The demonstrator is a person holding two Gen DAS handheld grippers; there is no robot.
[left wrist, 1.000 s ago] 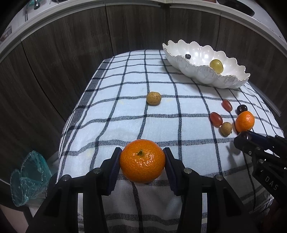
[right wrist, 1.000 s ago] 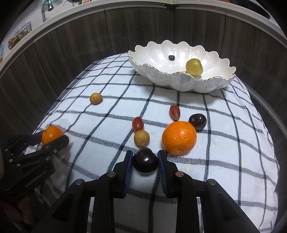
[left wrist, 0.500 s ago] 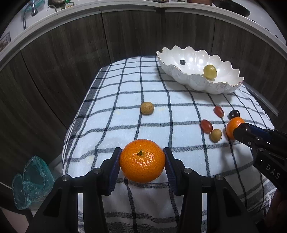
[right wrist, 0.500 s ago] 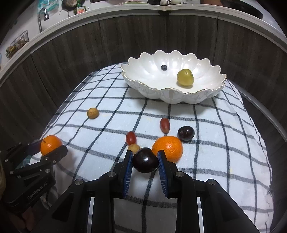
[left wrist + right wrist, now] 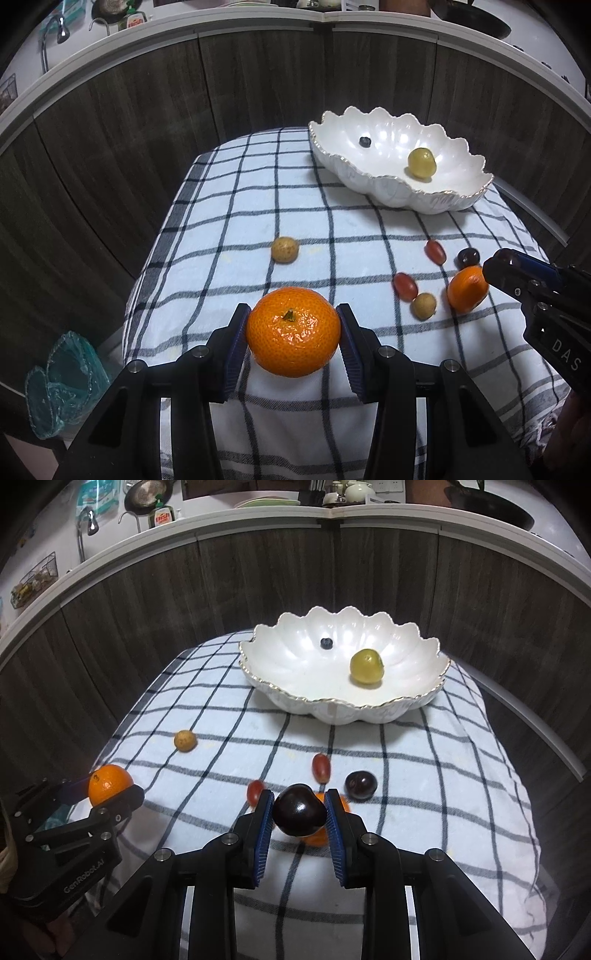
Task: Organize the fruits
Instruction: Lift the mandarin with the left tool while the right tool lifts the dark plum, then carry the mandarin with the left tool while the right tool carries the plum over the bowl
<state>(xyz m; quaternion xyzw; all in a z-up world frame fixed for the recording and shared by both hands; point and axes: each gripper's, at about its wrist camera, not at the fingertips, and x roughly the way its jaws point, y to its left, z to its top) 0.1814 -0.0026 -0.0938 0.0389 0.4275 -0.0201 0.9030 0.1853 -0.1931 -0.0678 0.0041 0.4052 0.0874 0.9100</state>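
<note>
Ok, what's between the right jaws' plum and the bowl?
Right wrist view: a red grape and bare checked cloth lie between the dark plum and the bowl.

A checked cloth (image 5: 236, 206) covers the table. Dark wood panels (image 5: 147, 602) stand behind. A green bag (image 5: 62, 384) sits low on the left.

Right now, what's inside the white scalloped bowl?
The white bowl holds a yellow-green grape and a small dark blueberry. Its near wall hides a strip of the bowl's floor, so anything lying there cannot be seen.

Tangerine (image 5: 293, 331) & dark plum (image 5: 299, 809) aloft; white bowl (image 5: 332, 710) w/ green grape (image 5: 366, 666).
</note>
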